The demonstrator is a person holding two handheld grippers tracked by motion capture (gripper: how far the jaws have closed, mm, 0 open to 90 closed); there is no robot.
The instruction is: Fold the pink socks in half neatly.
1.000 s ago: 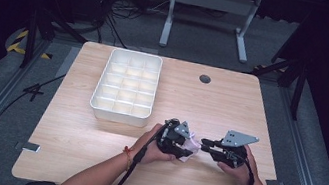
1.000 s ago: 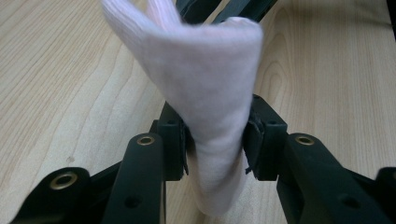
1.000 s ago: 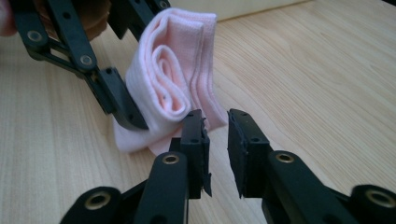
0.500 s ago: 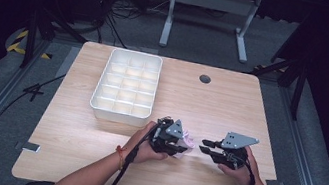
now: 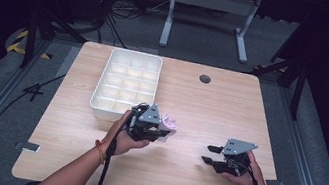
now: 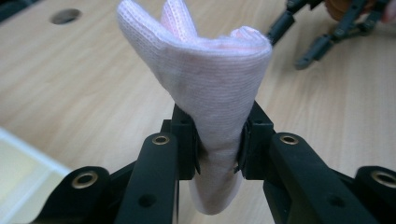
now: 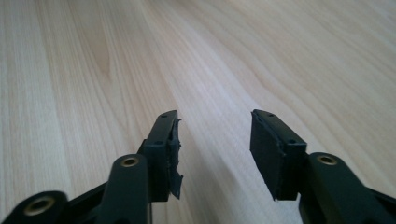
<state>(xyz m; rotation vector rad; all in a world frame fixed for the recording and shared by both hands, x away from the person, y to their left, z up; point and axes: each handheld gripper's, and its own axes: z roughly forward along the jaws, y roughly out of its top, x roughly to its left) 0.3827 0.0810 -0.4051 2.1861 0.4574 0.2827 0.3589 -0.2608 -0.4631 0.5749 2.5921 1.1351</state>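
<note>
A pale pink knitted cloth (image 6: pixel 210 79), folded into a bundle, is pinched between the jaws of my left gripper (image 6: pixel 217 140), which is shut on it. From above, the left gripper (image 5: pixel 165 133) holds the cloth (image 5: pixel 169 122) just off the near right corner of the white tray (image 5: pixel 99 104). My right gripper (image 5: pixel 210 154) rests near the table's front right, its jaws having just been opening. In the right gripper view the right gripper (image 7: pixel 215 140) is open, with only bare wood between its pads. The right gripper (image 6: pixel 327 32) also appears far off in the left gripper view.
The white tray has several compartments and stands at the table's left middle. A dark round hole (image 5: pixel 204 79) lies in the tabletop at the back. A metal stand (image 5: pixel 207 8) and cables (image 5: pixel 125 10) lie on the floor behind the table.
The two grippers were together on the cloth; the right one let go and opened. My left hand carried the cloth left toward the tray. The right hand stayed put.
</note>
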